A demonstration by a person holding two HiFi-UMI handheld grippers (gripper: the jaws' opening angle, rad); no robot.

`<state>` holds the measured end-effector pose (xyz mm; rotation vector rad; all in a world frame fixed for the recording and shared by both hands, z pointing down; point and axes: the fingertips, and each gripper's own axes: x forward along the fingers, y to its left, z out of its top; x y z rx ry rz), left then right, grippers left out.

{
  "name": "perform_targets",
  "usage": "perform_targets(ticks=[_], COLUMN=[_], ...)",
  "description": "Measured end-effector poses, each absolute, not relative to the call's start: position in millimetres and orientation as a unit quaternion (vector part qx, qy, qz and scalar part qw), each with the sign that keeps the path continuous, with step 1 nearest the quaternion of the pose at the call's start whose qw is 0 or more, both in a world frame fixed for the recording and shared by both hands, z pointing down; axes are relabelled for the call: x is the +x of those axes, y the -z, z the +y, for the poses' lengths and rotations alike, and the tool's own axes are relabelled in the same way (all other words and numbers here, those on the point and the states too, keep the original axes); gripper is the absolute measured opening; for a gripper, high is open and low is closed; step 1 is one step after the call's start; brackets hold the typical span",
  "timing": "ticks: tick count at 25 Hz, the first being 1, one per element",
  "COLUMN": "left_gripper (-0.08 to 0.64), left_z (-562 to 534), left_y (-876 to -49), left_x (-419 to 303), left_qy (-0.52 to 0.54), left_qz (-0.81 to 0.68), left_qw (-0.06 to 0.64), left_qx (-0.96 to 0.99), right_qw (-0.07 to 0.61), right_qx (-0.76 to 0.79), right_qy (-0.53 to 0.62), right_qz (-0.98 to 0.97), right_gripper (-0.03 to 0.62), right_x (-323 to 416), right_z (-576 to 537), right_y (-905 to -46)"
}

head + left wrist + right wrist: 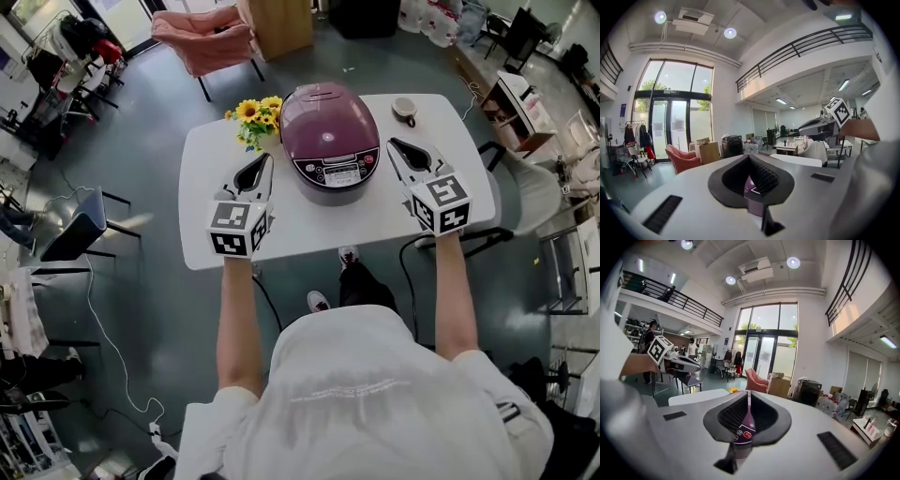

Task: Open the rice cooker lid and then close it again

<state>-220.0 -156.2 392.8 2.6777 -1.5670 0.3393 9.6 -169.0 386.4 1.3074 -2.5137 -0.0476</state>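
Purple rice cooker (330, 141) sits mid tabletop (309, 230), lid down. The left claw (262, 165) is held just to its left and the right claw (397, 148) just to its right, and neither touches it. Both claws are closed tight with nothing between the jaws. The sunflowers (255, 116) stand at the cooker's back-left side. The cup (405, 110) sits near its back-right.

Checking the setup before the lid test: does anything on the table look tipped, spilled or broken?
Nothing stands out. The rice cooker sits upright with its lid down, the sunflowers sit beside it, the cup stands upright, and the white table shows no spill.
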Motion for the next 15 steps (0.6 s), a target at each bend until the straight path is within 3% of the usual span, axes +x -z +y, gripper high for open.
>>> perform_targets(ticks=[15], left_gripper=[0.015], left_z=[-115.8], left_y=[-329.0], left_x=[-218.5], left_qy=[-0.096], left_qz=[-0.502], left_qw=[-0.062], left_qx=[0.857], right_qw=[0.144], right_qx=[0.438], right_qy=[0.095], right_qz=[-0.882], right_gripper=[0.035], right_x=[-13.8], right_z=[-129.8], right_y=[-331.6])
